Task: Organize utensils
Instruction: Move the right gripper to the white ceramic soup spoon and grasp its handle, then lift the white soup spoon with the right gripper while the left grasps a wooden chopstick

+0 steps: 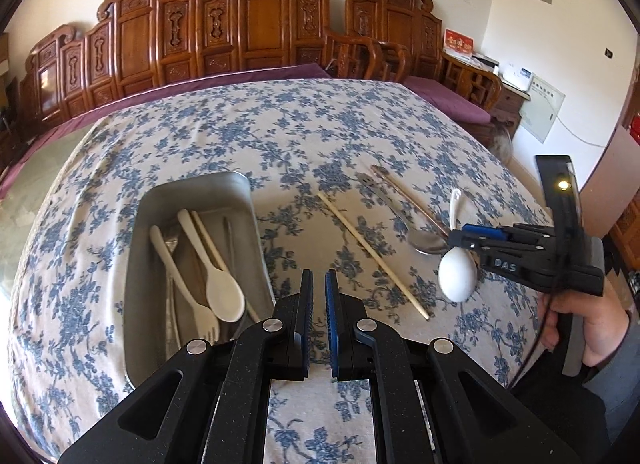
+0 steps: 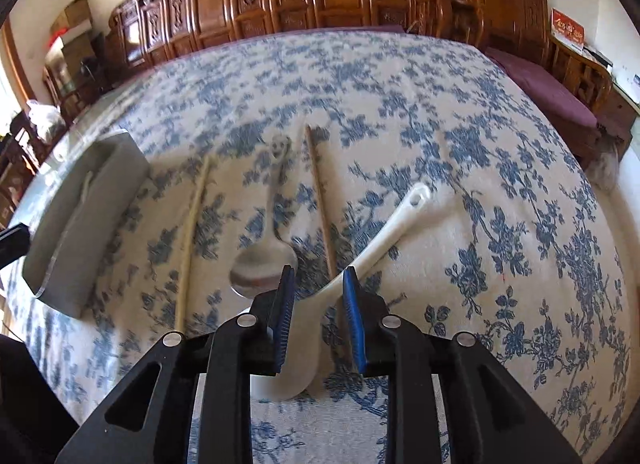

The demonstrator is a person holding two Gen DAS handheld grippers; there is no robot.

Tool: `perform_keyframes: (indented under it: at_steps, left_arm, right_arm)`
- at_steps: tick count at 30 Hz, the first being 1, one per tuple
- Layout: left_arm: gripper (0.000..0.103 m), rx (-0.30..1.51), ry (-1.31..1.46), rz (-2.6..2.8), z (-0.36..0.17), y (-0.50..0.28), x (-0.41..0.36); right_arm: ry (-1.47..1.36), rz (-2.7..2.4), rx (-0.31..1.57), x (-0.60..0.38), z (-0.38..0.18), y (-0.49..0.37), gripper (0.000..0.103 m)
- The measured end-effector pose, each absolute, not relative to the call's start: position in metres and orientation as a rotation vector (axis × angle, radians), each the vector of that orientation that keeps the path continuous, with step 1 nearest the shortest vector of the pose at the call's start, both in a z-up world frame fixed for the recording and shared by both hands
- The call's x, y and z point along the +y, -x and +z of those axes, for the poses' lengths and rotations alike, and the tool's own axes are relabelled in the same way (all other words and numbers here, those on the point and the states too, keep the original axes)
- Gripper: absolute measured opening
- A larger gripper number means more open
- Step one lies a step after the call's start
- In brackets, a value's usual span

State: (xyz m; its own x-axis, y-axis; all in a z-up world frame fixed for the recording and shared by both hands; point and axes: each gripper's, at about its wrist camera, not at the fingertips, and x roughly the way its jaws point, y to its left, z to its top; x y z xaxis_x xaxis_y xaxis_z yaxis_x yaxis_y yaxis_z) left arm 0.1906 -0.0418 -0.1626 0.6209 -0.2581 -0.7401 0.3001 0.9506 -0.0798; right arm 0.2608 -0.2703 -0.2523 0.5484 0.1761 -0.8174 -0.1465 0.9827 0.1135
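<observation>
On flowered cloth [image 2: 440, 103], glossy white spoon [image 2: 400, 215]; rectangular steel tray [image 1: 192, 191].

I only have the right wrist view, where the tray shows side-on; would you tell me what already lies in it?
Observer: The tray holds a cream spoon and a white fork, among other utensils.
Operator: Thank you. Is the left tool carrying anything?
Observer: No, the left tool is shut and empty, just right of the tray.
</observation>
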Motion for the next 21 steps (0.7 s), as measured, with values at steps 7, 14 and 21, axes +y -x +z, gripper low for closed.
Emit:
perform_keyframes:
  at_steps: [7, 14, 21]
  left_arm:
    - [0.005, 0.855, -0.080, -0.336, -0.169, -0.187, -0.054]
    - [0.005, 0.862, -0.095, -0.335, -0.174, -0.186, -0.064]
    - [0.014, 0.861, -0.099, -0.320, -0.176, -0.184, -0.073]
  right_arm:
    - [-0.012, 0.146, 0.985, -0.270, -0.258, -0.263, 0.029]
    - [-0.083, 0.130, 0.973, -0.288, -0.252, -0.262, 0.029]
    - [-0.086, 0.142, 1.021, -0.283, -0.262, -0.268, 0.035]
